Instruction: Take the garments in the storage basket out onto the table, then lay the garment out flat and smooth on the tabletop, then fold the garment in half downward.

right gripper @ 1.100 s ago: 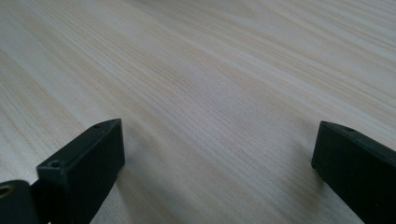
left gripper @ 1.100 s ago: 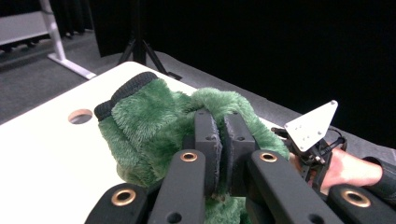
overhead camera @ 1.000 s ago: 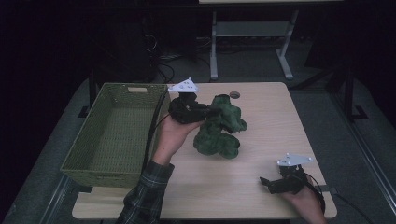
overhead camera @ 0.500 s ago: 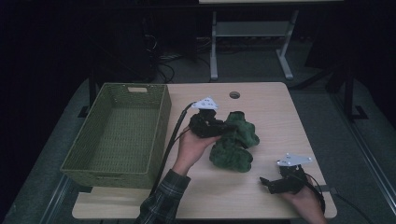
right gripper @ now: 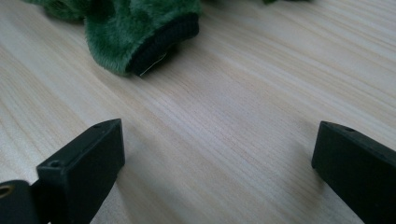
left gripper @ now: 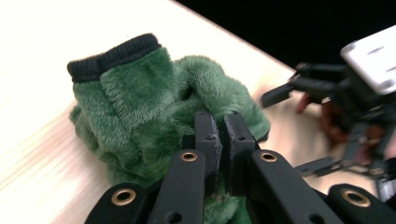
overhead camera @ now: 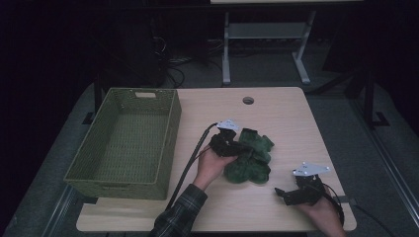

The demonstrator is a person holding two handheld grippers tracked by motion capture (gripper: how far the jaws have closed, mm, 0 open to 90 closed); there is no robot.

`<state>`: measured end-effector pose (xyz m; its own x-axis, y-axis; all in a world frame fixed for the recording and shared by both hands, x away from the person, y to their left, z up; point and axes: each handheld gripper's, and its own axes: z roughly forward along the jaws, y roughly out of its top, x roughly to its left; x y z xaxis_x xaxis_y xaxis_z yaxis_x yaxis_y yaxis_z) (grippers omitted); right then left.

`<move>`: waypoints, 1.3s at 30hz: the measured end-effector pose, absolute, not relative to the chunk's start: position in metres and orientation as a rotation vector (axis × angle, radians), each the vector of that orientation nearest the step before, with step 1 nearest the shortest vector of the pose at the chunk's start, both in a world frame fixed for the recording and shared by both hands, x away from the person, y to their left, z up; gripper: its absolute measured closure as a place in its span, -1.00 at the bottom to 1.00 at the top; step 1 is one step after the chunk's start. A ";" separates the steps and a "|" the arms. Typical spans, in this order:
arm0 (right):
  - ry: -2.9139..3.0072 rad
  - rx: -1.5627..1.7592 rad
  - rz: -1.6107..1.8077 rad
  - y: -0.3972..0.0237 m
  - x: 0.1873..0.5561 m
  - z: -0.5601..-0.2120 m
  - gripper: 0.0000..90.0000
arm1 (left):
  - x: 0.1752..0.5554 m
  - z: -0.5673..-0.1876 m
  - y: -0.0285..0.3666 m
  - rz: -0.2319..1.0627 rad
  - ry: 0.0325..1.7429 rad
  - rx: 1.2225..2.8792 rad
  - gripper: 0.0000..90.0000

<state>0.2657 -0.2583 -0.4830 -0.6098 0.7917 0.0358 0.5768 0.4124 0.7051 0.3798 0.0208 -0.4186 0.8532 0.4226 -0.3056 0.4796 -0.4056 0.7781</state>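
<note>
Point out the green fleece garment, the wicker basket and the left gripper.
green fleece garment (overhead camera: 249, 165): high view, middle of the crumpled pile.
wicker basket (overhead camera: 170, 131): high view, its right wall.
left gripper (left gripper: 223, 135): left gripper view, between the fingertips pinching the fleece.

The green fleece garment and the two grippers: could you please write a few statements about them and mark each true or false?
1. The left gripper has its jaws shut on the green fleece garment. True.
2. The garment lies inside the wicker basket. False: it lies on the table, right of the basket.
3. The right gripper has its jaws open over bare wood. True.
4. The right gripper grips the garment's black cuff. False: the cuff lies ahead, untouched.
</note>
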 end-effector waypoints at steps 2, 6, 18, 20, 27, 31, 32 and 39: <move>2.368 1.189 1.003 -0.258 0.266 -0.483 -0.95 | 0.381 -0.425 0.019 -0.062 0.656 2.081 0.91; 2.368 1.189 1.003 -0.258 0.266 -0.483 -0.95 | 0.379 -0.423 0.020 -0.034 0.643 2.083 0.63; 2.367 1.189 1.004 -0.258 0.266 -0.483 -0.95 | 0.353 -0.386 0.039 -0.008 0.573 2.083 0.03; 2.367 1.189 1.004 -0.258 0.266 -0.483 -0.95 | 0.346 -0.384 0.039 -0.023 0.558 2.078 0.07; 2.369 1.188 1.002 -0.258 0.266 -0.483 -0.95 | 0.325 -0.399 0.030 -0.038 0.537 2.102 0.20; 2.367 1.188 1.004 -0.258 0.266 -0.483 -0.95 | 0.318 -0.414 0.022 -0.036 0.531 2.137 0.20; 2.367 1.189 1.004 -0.258 0.266 -0.483 -0.95 | 0.316 -0.418 0.021 -0.034 0.536 2.142 0.20; 2.367 1.188 1.004 -0.258 0.266 -0.483 -0.95 | 0.315 -0.441 0.011 0.025 0.545 2.203 0.06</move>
<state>0.2657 -0.2582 -0.4831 -0.6091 0.7923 0.0359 0.5767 0.4113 0.7059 0.3149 0.0113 -0.4405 0.9050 0.3917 -0.1660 0.3746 -0.5488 0.7473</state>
